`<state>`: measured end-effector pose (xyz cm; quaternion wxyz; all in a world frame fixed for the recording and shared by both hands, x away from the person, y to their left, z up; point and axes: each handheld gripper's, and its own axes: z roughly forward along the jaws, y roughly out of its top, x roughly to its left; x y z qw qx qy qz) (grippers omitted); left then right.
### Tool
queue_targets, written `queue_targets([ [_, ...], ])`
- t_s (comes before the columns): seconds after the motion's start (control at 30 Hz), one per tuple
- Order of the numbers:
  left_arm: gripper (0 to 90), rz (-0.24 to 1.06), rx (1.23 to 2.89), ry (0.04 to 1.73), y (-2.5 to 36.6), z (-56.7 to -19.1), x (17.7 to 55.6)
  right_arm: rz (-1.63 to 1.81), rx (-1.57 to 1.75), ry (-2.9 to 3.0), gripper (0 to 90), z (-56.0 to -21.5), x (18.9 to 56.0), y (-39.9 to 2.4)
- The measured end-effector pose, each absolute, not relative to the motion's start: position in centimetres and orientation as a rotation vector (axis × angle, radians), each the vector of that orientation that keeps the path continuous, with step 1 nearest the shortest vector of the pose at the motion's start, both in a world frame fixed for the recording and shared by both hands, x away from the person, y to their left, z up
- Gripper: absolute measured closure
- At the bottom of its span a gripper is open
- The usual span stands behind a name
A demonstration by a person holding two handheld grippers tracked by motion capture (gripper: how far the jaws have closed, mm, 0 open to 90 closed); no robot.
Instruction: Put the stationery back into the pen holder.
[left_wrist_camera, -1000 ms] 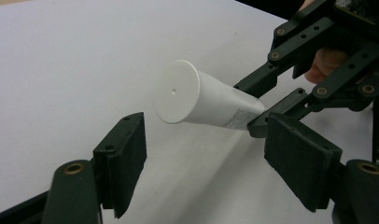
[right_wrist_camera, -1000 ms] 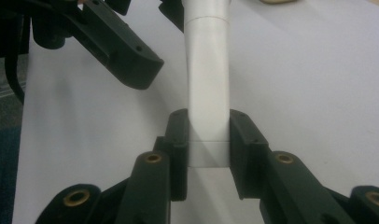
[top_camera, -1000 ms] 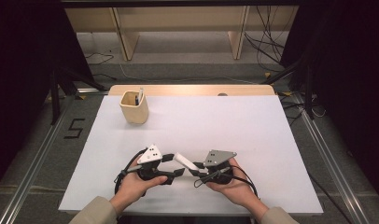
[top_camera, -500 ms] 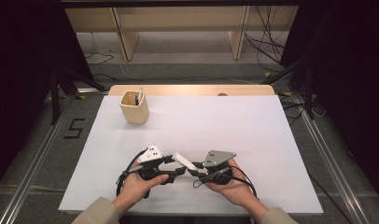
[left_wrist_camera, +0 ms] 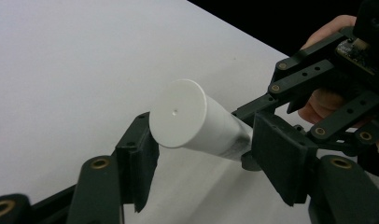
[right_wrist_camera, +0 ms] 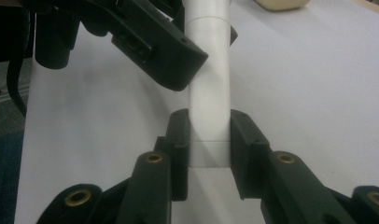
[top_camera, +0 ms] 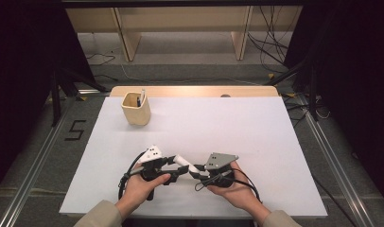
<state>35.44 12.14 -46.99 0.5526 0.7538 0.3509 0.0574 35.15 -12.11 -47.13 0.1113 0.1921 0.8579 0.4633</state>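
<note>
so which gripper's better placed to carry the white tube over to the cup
Right. The right gripper is clamped on the white tube; the left gripper only straddles it, jaws apart. The cup sits far left.

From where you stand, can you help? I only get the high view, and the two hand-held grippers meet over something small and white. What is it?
Observer: A white tube. The right gripper view shows the right hand-held gripper clamped on one end of it, with a jaw pressed against each side.
Operator: Is the other one squeezing it too?
Observer: No. In the left gripper view, the left hand-held gripper has its jaws apart on either side of the tube's flat round end, with a gap showing beside it.
</note>
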Motion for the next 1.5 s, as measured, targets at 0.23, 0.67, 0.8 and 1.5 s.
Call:
queue_targets([
  [0.23, 46.5, 0.076, 1.735, 0.854, 12.4, -47.1, 35.7, 1.357, 0.558, 2.514, 71.4, -47.2, 35.1, -12.1],
  [0.67, 66.3, 0.004, 1.638, 0.820, 12.3, -46.1, 35.2, 1.323, 0.515, 2.502, 71.3, -47.3, 34.9, -11.7],
  [0.8, 66.7, 0.041, 1.657, 0.791, 12.1, -45.6, 35.0, 1.345, 0.516, 2.487, 70.0, -47.2, 34.8, -11.7],
  [1.5, 66.8, 0.344, 1.666, 0.836, 14.7, -44.1, 35.6, 1.358, 0.791, 2.425, 29.6, -46.7, 35.8, -13.9],
])
